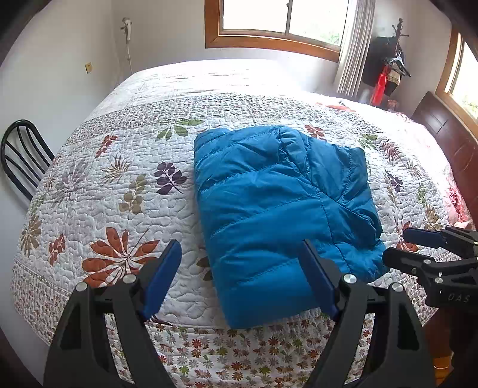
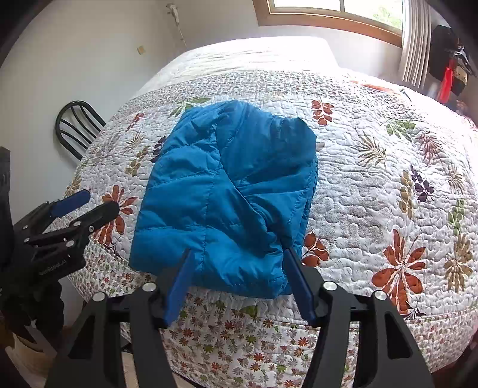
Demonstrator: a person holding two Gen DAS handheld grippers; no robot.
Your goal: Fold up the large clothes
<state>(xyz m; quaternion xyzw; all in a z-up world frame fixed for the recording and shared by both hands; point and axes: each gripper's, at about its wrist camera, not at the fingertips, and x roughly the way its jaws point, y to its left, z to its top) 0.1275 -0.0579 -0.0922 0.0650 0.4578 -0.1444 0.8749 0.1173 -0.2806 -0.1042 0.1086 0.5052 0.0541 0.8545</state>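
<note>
Folded into a thick, roughly rectangular bundle: a blue quilted jacket [image 1: 277, 209], lying on the bed [image 1: 119, 185] close to the near edge, its lower hem reaching that edge and slightly overhanging the drop of the floral quilt [image 2: 388, 185]. Puffy stitched panels uppermost, with a rumpled, darker fold along the side toward the headboard [image 1: 454, 143] — smoother and squarer along the opposite side.

Left gripper [image 1: 240, 282] spread wide above the near edge of the bed, blue pads apart, nothing clamped; one finger over bare quilt beside the bundle, the other over the jacket's near corner, seemingly lifted clear of the cloth. Right gripper [image 2: 237, 282] likewise parted, holding nothing, its blue fingers framing the jacket's hem at the near edge — touching the fabric or just above it, cannot tell. Each tool visible from the other's camera, side by side, both angled downward at the bundle.

Elsewhere: a black metal chair [image 1: 24, 155] by the bed's left side against the white wall, a wood-framed window [image 1: 283, 24] beyond the far edge, a pale curtain [image 1: 352, 50] beside it, dark clothing and something red hanging on a rack [image 1: 388, 71] in the far corner.
</note>
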